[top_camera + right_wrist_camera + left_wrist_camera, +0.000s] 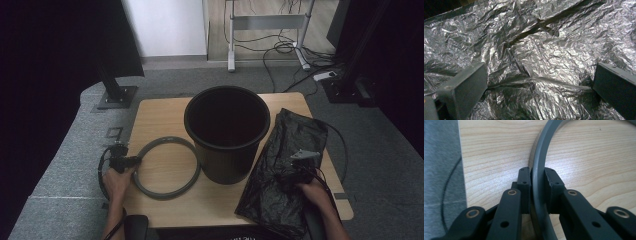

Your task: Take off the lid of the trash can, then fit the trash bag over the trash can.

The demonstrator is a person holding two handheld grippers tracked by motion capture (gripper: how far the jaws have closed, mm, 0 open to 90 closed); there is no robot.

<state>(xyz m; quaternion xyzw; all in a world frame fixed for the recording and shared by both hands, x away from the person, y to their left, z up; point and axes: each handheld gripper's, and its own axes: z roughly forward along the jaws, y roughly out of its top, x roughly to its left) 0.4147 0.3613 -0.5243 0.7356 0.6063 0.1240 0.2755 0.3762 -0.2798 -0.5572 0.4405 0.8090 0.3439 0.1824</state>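
A grey ring (167, 189) lies flat on the wooden table (160, 112), left of a tall black bin (227, 150). My left gripper (132, 161) is at the ring's left edge. In the left gripper view the ring (541, 152) runs between the black pads (524, 185), which sit tight against both of its sides. A crumpled black plastic bag (280, 195) lies to the right of the bin. My right gripper (299, 166) rests over it. In the right gripper view its jaws stand wide apart above the shiny bag (549, 45), with a thin fold running between them.
The bin stands empty and open-topped at the table's middle. Grey carpet (65, 165) surrounds the table. A monitor stand base (116, 96) sits at the back left, and cables with a power strip (325, 76) lie at the back right.
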